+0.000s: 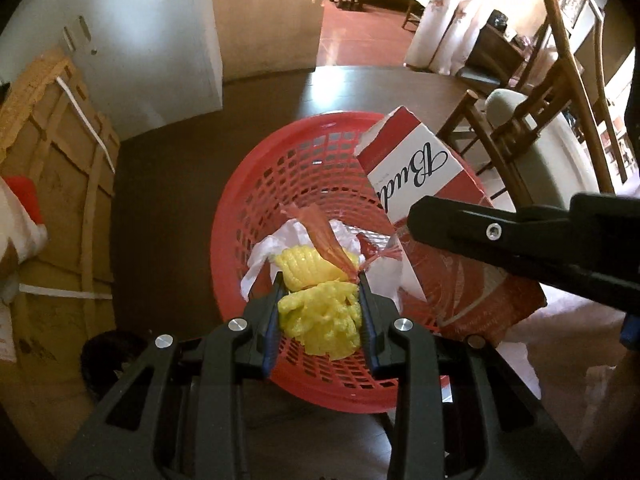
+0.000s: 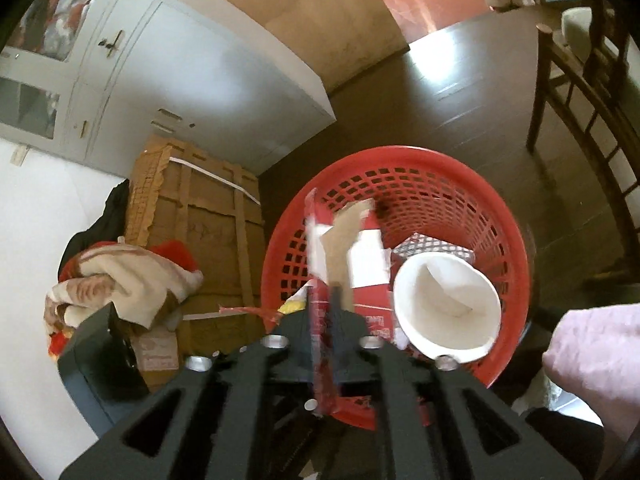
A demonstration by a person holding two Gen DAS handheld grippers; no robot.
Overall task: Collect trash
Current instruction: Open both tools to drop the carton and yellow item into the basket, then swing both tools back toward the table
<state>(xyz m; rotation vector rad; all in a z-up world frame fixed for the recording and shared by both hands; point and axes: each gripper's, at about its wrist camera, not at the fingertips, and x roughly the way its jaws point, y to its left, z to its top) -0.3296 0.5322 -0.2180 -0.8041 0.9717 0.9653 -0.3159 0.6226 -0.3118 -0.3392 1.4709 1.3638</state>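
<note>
A red plastic basket [image 1: 256, 184] [image 2: 460, 176] stands on the dark floor below both grippers. My left gripper [image 1: 320, 292] is shut on a crumpled yellow foam net [image 1: 320, 312], just above the basket's near side. A twisted red mesh strip [image 1: 328, 236] and white plastic [image 1: 264, 256] lie under it. A red-and-white carton [image 1: 420, 164] [image 2: 320, 320] leans in the basket's right side. My right gripper [image 1: 420, 220] [image 2: 322, 308] is open, with the carton's edge standing between its jaws. A white paper cup [image 2: 448, 300] lies in the basket.
A tall cardboard-wrapped crate [image 1: 60, 200] [image 2: 208, 220] stands left of the basket, with a folded blanket [image 2: 120, 280] beside it. Wooden chairs [image 1: 540, 120] [image 2: 580, 100] are on the right. A white cabinet [image 2: 120, 80] is behind. A person's pink sleeve [image 2: 592, 352] shows lower right.
</note>
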